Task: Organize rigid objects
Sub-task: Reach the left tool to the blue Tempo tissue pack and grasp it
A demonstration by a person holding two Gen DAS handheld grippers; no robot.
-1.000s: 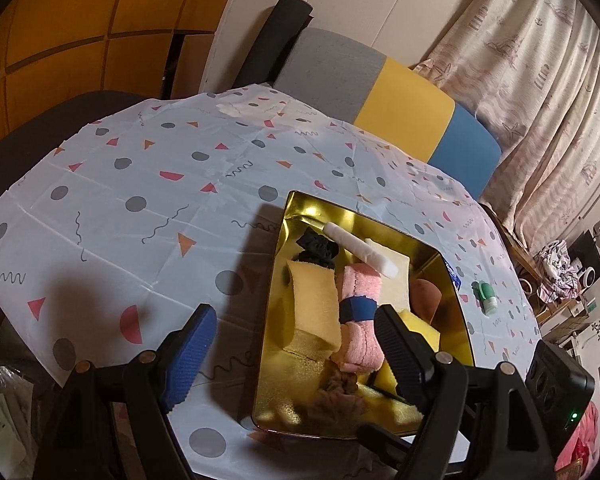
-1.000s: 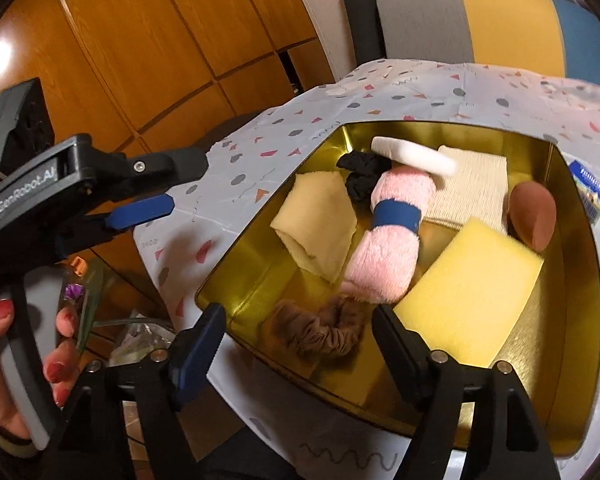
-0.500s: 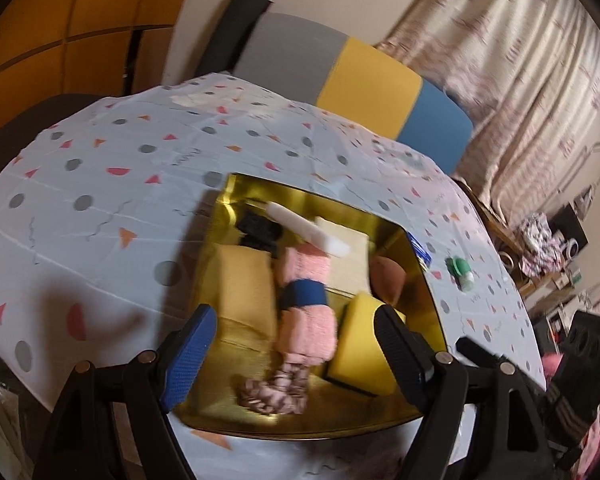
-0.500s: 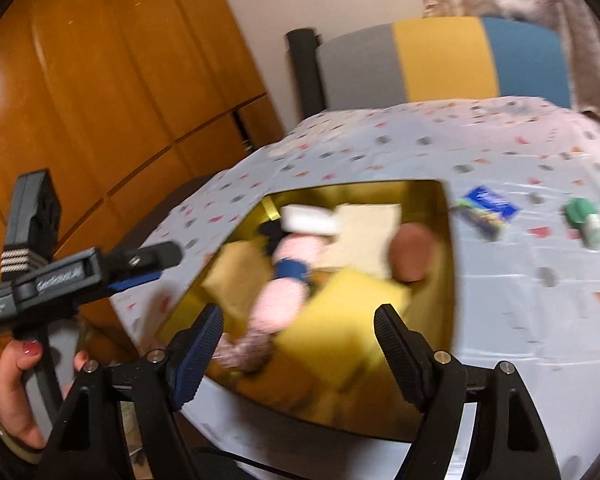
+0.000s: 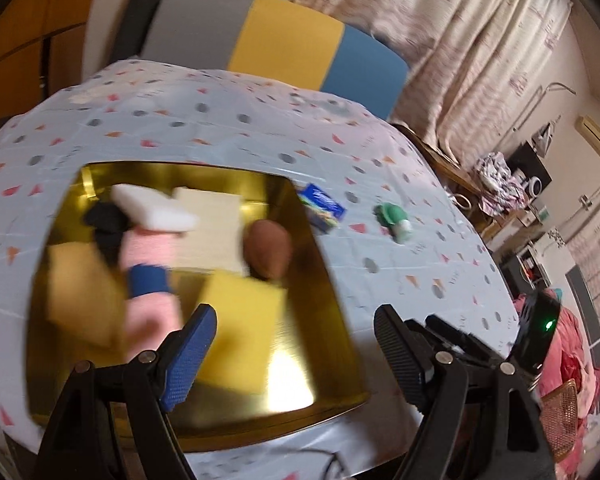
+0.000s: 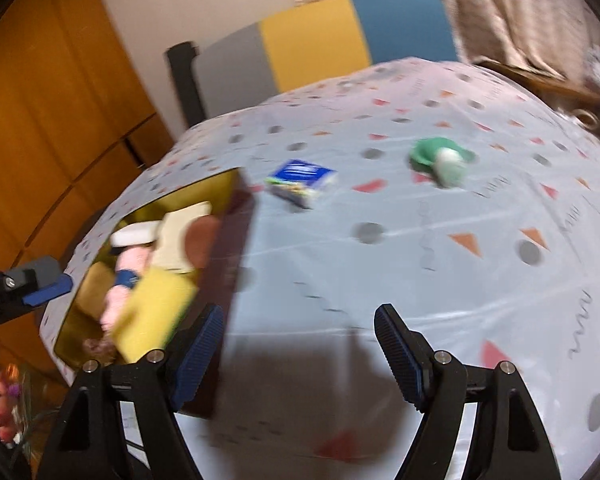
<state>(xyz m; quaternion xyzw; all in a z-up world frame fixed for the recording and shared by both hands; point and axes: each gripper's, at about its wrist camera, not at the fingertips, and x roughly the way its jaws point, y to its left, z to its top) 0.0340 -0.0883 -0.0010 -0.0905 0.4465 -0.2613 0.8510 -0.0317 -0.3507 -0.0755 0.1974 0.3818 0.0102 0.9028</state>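
Jaws of both grippers stand apart, empty, above glossy gold tray holding sponges.

Left gripper: black angular frame at the bottom of the frame, silver screws at the joints, one ribbed blue pad and one ribbed black. Right gripper: same black frame and silver screws, blue ribbed pads on both fingers.

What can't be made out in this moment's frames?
- Blue packet: print unreadable, motion blur, both views.
- Green item: identity unclear, blurred and small.
- Gold tray: near rim hidden by left gripper, left view.
- Tray contents: mostly hidden by its wall, right view.
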